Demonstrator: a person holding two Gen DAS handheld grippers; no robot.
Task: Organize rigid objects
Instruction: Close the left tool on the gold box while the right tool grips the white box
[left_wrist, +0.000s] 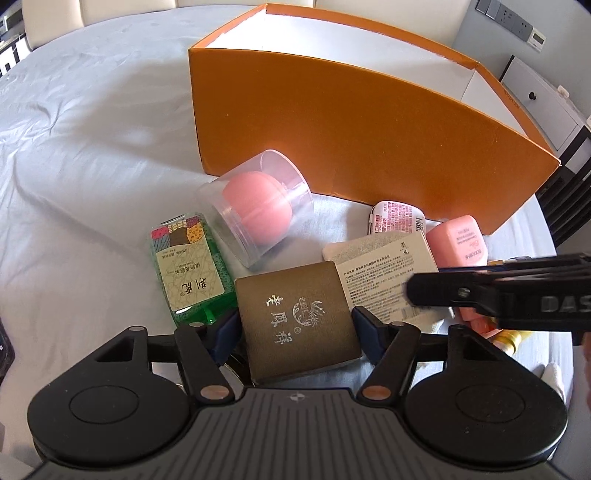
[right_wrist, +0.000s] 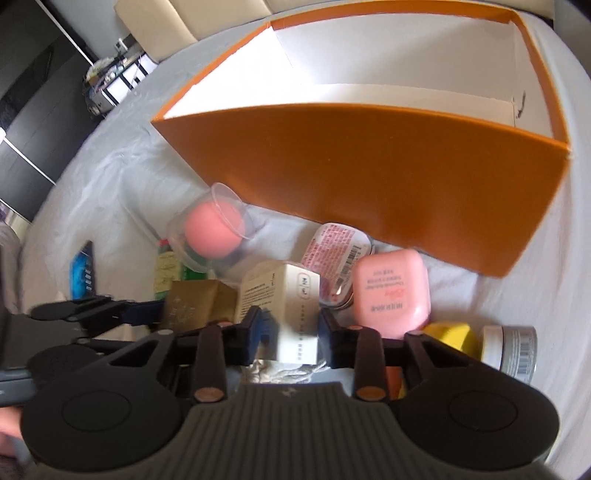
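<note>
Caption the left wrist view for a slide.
Left gripper straddles a brown box before the orange bin.

Left gripper (left_wrist: 295, 328) straddles a brown box (left_wrist: 299, 317), its blue pads at both sides. Beside it lie a green bottle (left_wrist: 192, 269), a clear tube holding a pink ball (left_wrist: 255, 206), and a cream box (left_wrist: 384, 273). An orange box (left_wrist: 369, 140) stands behind on the white cloth (left_wrist: 92, 147).

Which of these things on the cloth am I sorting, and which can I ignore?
Job: orange box, brown box between the left gripper's pads, cream carton in the right gripper, green bottle, pink case.

Ignore: wall sockets, chair.
</note>
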